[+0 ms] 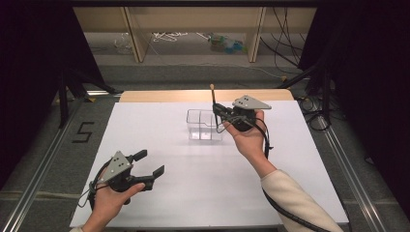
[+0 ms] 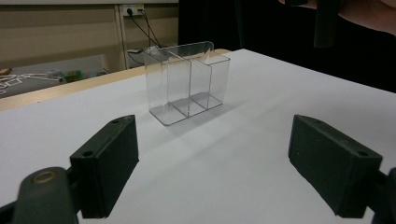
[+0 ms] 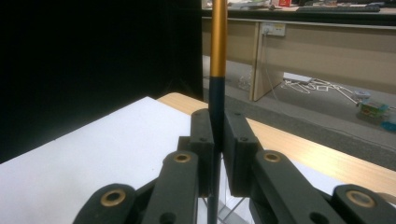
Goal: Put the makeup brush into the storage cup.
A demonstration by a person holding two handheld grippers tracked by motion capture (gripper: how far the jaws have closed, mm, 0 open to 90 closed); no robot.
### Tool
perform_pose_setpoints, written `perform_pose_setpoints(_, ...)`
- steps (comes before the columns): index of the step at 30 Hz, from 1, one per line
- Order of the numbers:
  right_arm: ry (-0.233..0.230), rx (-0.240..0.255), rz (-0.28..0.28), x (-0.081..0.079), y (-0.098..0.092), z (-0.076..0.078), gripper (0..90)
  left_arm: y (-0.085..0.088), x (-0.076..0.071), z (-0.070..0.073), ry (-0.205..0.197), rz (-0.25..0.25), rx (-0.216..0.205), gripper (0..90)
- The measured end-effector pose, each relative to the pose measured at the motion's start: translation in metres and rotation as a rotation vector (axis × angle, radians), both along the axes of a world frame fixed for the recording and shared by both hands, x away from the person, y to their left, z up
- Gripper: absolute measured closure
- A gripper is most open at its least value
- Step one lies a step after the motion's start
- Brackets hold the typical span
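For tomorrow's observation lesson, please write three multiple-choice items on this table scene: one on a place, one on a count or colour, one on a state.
1. Where does the clear container stand?
A. on the white table
B. on the floor
C. in a hand

2. How many compartments does it have?
A. one
B. three
C. six

3. How is the right gripper?
A. wide open
B. shut on the stick
C. lying on the table

Answers: 1 A, its base rests on the white top; 2 B, two dividers show in the left gripper view; 3 B, the jaws pinch the black-and-gold stick.
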State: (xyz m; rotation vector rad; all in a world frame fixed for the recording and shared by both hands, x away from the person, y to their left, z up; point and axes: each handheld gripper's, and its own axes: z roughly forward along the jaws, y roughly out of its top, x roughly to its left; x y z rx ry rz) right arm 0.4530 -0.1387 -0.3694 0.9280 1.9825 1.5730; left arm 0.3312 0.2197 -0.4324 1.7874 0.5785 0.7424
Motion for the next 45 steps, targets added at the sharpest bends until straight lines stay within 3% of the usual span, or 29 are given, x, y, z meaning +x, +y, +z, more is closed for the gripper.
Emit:
perform_pose_setpoints(4, -0.019, -0.006, -0.005, 0.0015, 0.0003, -0.0001, 83.7, 0.0, -0.0001, 0.0, 0.0, 0.0, -0.001, 15.6)
perform_pose_setpoints(5, 0.005, 0.002, -0.001, 0.0005, 0.0012, -0.0001, 83.7, 0.0, -0.0001, 0.0, 0.0, 0.0, -0.001, 15.6)
perform_pose_setpoints(7, 0.005, 0.002, -0.002, 0.0008, 0.0014, -0.0001, 83.7, -0.0001, -0.0001, 0.0001, 0.0, -0.001, -0.001, 15.6)
perform_pose_setpoints(8, -0.021, -0.007, -0.006, 0.0023, 0.0006, -0.0002, 83.7, -0.0002, -0.0002, 0.0, 0.0, -0.001, -0.002, 15.6)
perform_pose_setpoints(12, 0.001, -0.001, -0.01, 0.002, 0.0012, -0.0001, 83.7, 0.0, 0.0, 0.0, 0.0, 0.0, 0.0, 15.6)
perform_pose_setpoints(13, -0.02, -0.006, -0.013, 0.0034, 0.0007, -0.0003, 83.7, -0.0001, 0.0, 0.0, 0.0, -0.001, -0.001, 15.6)
perform_pose_setpoints(17, -0.006, 0.0, -0.012, 0.0035, 0.0017, -0.0004, 83.7, 0.0, 0.0, 0.0, 0.0, -0.001, -0.001, 15.6)
perform_pose_setpoints(19, -0.026, -0.002, -0.013, 0.0049, 0.0016, -0.0006, 83.7, 0.0, 0.0, 0.0, 0.0, -0.001, -0.001, 15.6)
perform_pose_setpoints(21, 0.001, 0.004, -0.01, 0.0039, 0.0024, -0.0001, 83.7, 0.0, 0.0, 0.0, 0.0, -0.001, 0.0, 15.6)
perform_pose_setpoints(22, -0.021, -0.004, -0.015, 0.0051, 0.002, -0.0003, 83.7, 0.0, 0.0, 0.0, 0.0, 0.0, -0.001, 15.6)
perform_pose_setpoints(27, -0.007, 0.002, -0.006, 0.005, 0.0034, -0.0008, 83.7, 0.0, -0.0001, 0.0001, 0.001, 0.0, -0.001, 15.6)
perform_pose_setpoints(30, -0.027, 0.002, -0.01, 0.0064, 0.0035, -0.0007, 83.7, 0.0001, -0.0001, 0.0001, 0.001, 0.0, -0.001, 15.6)
perform_pose_setpoints(32, -0.026, 0.003, -0.011, 0.0064, 0.0036, -0.0008, 83.7, 0.0001, 0.0, 0.0, 0.001, 0.0, 0.0, 15.6)
perform_pose_setpoints(33, 0.001, 0.001, -0.01, 0.0051, 0.0038, -0.0005, 83.7, 0.0001, 0.0, 0.0, 0.001, 0.0, 0.0, 15.6)
perform_pose_setpoints(35, -0.027, -0.005, -0.016, 0.007, 0.0034, -0.001, 83.7, 0.0001, 0.0, 0.0, 0.001, 0.0, 0.0, 15.6)
perform_pose_setpoints(45, -0.006, 0.002, -0.014, 0.0073, 0.0041, 0.0001, 83.7, 0.0002, 0.0001, -0.0001, 0.002, 0.0, 0.003, 15.7)
